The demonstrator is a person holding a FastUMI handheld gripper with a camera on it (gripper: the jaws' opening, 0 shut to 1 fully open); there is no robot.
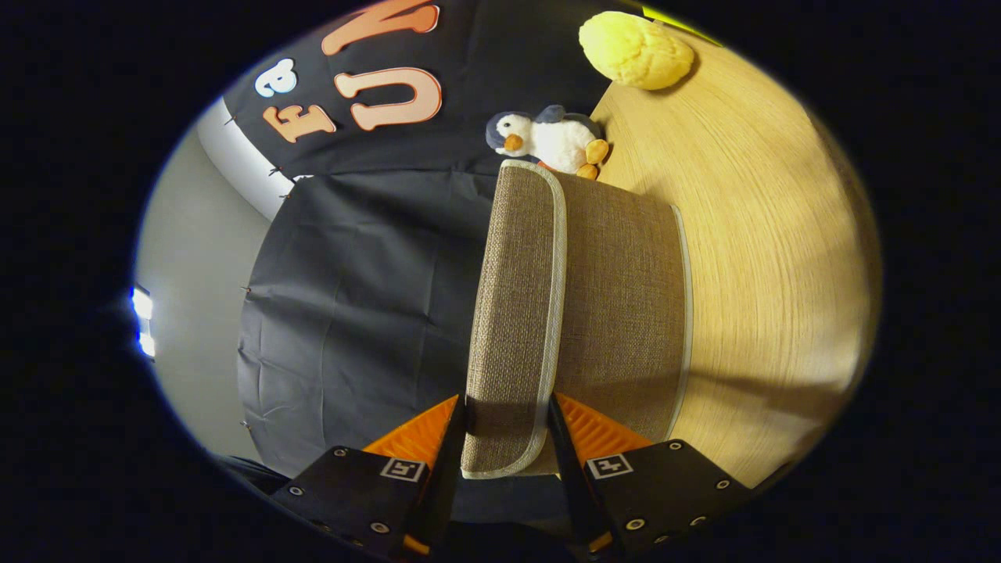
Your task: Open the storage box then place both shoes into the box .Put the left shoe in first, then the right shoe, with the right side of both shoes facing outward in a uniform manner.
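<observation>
The gripper [508, 438] had the fabric lid [516, 313] of the storage box [626, 313] between its two fingers, one finger on each face of the flap near its bound front edge, and both looked pressed against the cloth. The view was rolled onto its side, so the wooden table [766, 258] ran up one side of it. The lid stood away from the box body as a flat woven panel with pale piping round its rim, hinged somewhere beyond the fingers; how far it had swung could not be told.

The box sat on the table well in from its near edge. Beyond it, by the table's far edge against the dark cloth wall, lay a plush penguin [551, 141], and further along that edge a yellow plush cushion [635, 51]. The shoes were not where the fingers pointed.

Judging by its look, the lid was light and only part stiff: woven cloth over a thin board, rough enough not to slip, but liable to bend or twist if pulled by one corner. The piped front edge at mid-width seemed the best hold, as taken here. The box itself appeared soft-walled and light, so it might slide or tip on the smooth wood when the lid was drawn back.
</observation>
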